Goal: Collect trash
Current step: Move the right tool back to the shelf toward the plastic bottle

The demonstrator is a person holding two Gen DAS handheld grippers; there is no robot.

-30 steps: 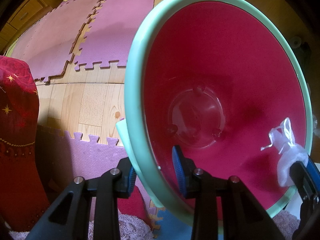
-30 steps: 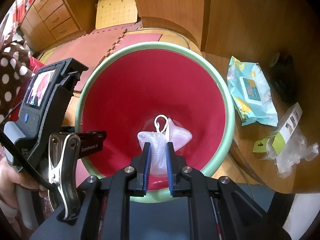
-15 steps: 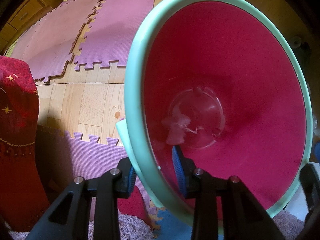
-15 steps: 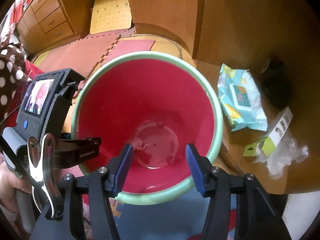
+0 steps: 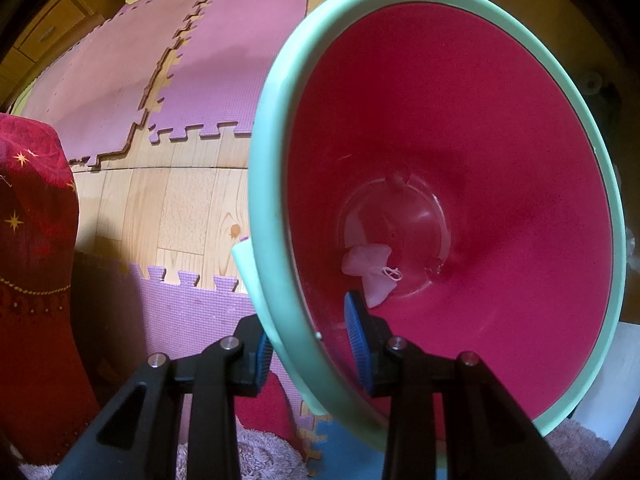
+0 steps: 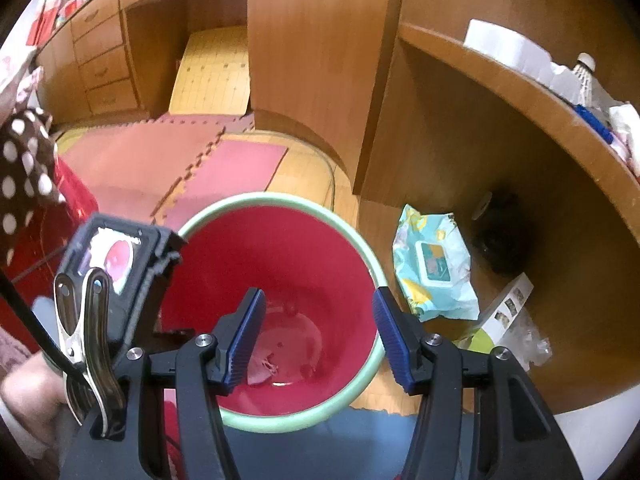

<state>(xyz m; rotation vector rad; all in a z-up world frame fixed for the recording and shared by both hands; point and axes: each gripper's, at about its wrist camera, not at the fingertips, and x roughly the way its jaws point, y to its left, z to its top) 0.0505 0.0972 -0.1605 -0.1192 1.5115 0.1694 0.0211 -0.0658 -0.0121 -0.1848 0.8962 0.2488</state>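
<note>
A red bin with a mint-green rim (image 5: 272,128) hangs tilted in my left gripper (image 5: 310,336), which is shut on the rim's near edge, one pad inside and one outside. A white mesh bag with a loop string (image 5: 370,270) lies loose on the bin's bottom. In the right wrist view the same bin (image 6: 280,200) sits below and ahead of my right gripper (image 6: 320,320). Its jaws stand open and hold nothing. The mesh bag (image 6: 262,366) shows between them, far down in the bin.
A pack of wet wipes (image 6: 432,268), a small white box (image 6: 508,312) and a clear plastic wrapper (image 6: 528,344) lie in the wooden shelf nook at right, near a dark object (image 6: 500,240). Pink foam mats (image 5: 120,72) cover the wooden floor. A red cloth (image 5: 32,240) hangs at left.
My right gripper opened and let go of the mesh bag, which dropped to the bin's bottom. The right gripper then rose and tipped upward. The left gripper kept its hold.
</note>
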